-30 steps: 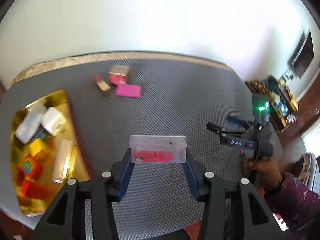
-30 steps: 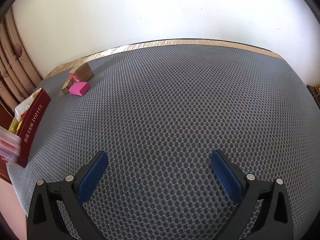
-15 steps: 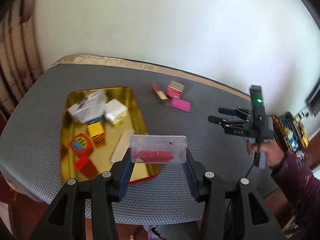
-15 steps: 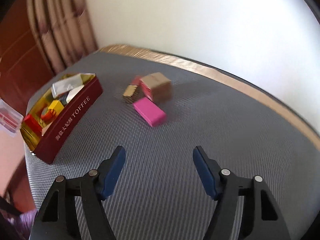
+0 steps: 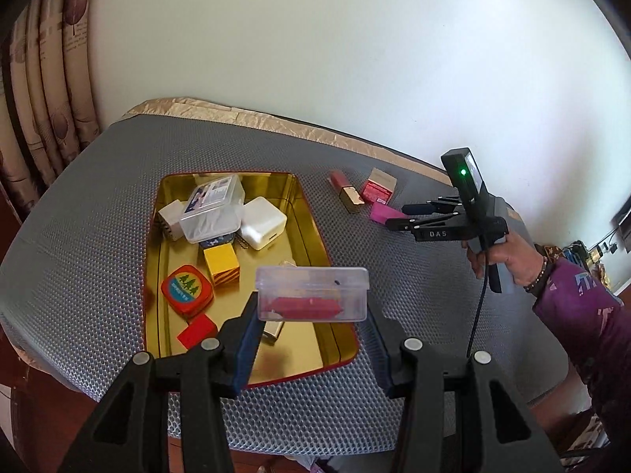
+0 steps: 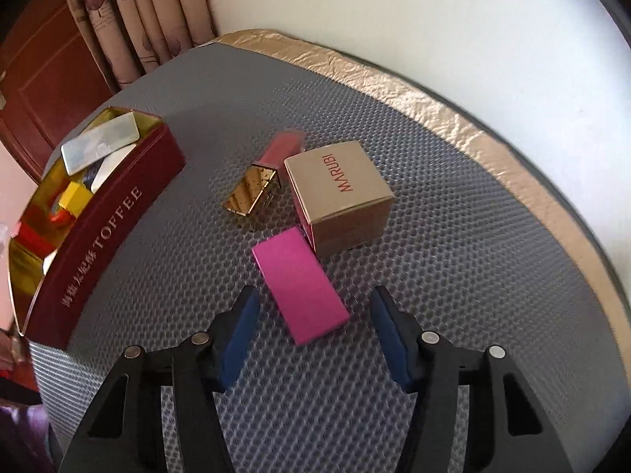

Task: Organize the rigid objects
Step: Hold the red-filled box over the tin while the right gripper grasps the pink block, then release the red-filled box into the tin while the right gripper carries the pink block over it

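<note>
**Clear box held over the tin, pink block between the other fingers**

While the left gripper [image 5: 311, 331] holds a clear plastic box [image 5: 311, 293] with something red inside, its blue pads press on the box's two ends, and the box hangs above the near part of the gold-lined tin [image 5: 315, 236] on the grey mesh table [image 5: 98, 236]. Lying in the tin are a larger clear lidded box [image 5: 213, 207], a white charger block [image 5: 262, 222], a second white block [image 5: 170, 218] half under the lidded box, a yellow cube [image 5: 221, 266], a round-cornered red tin with a green badge [image 5: 187, 291] and a small red block [image 5: 197, 329]. From the right wrist view the tin's outer wall is dark red and reads TOFFEE [image 6: 114, 220].

Beyond the tin, well apart from it, three things lie close together: a lipstick [image 6: 268, 175] with a gold mirrored base, a tan carton marked MARUBI [image 6: 339, 193] just beside it, and a flat magenta block [image 6: 299, 287] whose far end touches or nearly touches the carton.

The right gripper [image 6: 315, 335] points down at the magenta block. Its jaws have just been closing, yet the pads stand apart with mesh showing on either side of the block's near end, which lies between them ungripped. In the left wrist view a hand [image 5: 508, 254] with a beaded wristband and purple sleeve [image 5: 583, 315] carries that gripper
</note>
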`<state>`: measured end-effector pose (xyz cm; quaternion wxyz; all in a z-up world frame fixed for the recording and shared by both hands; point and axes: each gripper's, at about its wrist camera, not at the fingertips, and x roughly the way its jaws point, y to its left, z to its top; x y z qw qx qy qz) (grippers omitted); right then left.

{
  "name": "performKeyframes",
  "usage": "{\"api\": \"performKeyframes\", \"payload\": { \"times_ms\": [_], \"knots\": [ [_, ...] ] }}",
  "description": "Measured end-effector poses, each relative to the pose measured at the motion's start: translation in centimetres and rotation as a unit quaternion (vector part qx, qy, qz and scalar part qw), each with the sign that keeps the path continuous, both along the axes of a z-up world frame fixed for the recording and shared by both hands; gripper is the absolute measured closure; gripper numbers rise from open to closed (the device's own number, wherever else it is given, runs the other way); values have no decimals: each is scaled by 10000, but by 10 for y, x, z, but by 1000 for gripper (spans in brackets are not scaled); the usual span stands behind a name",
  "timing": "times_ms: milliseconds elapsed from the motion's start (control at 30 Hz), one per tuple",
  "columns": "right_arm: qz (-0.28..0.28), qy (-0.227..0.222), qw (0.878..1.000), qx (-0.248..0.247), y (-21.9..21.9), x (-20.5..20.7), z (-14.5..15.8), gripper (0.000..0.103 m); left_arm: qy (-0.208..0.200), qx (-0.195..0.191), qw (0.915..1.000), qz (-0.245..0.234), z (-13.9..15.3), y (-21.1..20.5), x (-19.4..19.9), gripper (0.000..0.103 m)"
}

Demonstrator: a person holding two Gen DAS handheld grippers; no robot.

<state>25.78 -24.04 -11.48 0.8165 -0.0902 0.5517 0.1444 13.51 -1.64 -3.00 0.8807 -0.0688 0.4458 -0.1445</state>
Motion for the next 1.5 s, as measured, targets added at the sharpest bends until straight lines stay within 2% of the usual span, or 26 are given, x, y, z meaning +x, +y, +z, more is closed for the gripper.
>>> {"api": "performKeyframes", "payload": {
  "times_ms": [100, 167, 200, 333, 400, 700, 767, 867, 1000, 1100, 1200, 1333, 1367, 1433, 1467, 1500],
  "knots": [
    [0, 86, 9999, 67, 1, 7, -6, 54, 61, -87, 9999, 52, -5, 5, 2, 54],
    [17, 170, 9998, 124, 3, 10, -6, 69, 80, -113, 9999, 67, -7, 7, 2, 54],
    [2, 197, 9998, 49, 6, 10, -6, 73, 90, -106, 9999, 53, -8, 7, 3, 54],
    [-255, 259, 9993, 77, 7, 3, -4, 75, 74, -50, 9999, -73, -11, 2, 8, 54],
    [-384, 285, 9987, 161, 6, -4, -3, 75, 1, 106, 9998, -153, -12, -4, 13, 54],
    [-1025, 251, 9872, 1192, -9, -53, 11, 75, 23, 424, 9983, -410, -35, -24, 56, 54],
    [-1102, 208, 9845, 1350, -10, -62, 14, 75, 15, 457, 9979, -455, -40, -28, 63, 54],
    [-1151, 148, 9816, 1517, -5, -70, 20, 75, -94, 707, 9966, -404, -43, -33, 72, 53],
    [-1155, 59, 9788, 1693, 4, -80, 28, 75, -53, 795, 9962, -348, -46, -34, 79, 53],
    [-1126, -12, 9768, 1819, 9, -86, 37, 75, -45, 810, 9965, -194, -41, -30, 76, 53],
    [-1071, -70, 9739, 2000, 17, -92, 47, 75, -210, 804, 9965, -17, -27, -22, 59, 51],
    [-812, -117, 9723, 2191, 47, -94, 63, 75, -430, 815, 9932, 713, -5, 2, 18, 49],
    [-731, -118, 9718, 2238, 58, -95, 66, 75, -487, 895, 9903, 948, -1, 9, 6, 46],
    [-498, -62, 9710, 2337, 82, -95, 70, 75, -506, 1274, 9784, 1550, 2, 24, -16, 42],
    [-393, -40, 9712, 2348, 96, -95, 72, 75, -425, 1370, 9730, 1810, 1, 31, -26, 42],
    [-319, -23, 9713, 2358, 108, -95, 72, 75, -269, 1305, 9700, 2031, -3, 40, -37, 42]
  ]
}}
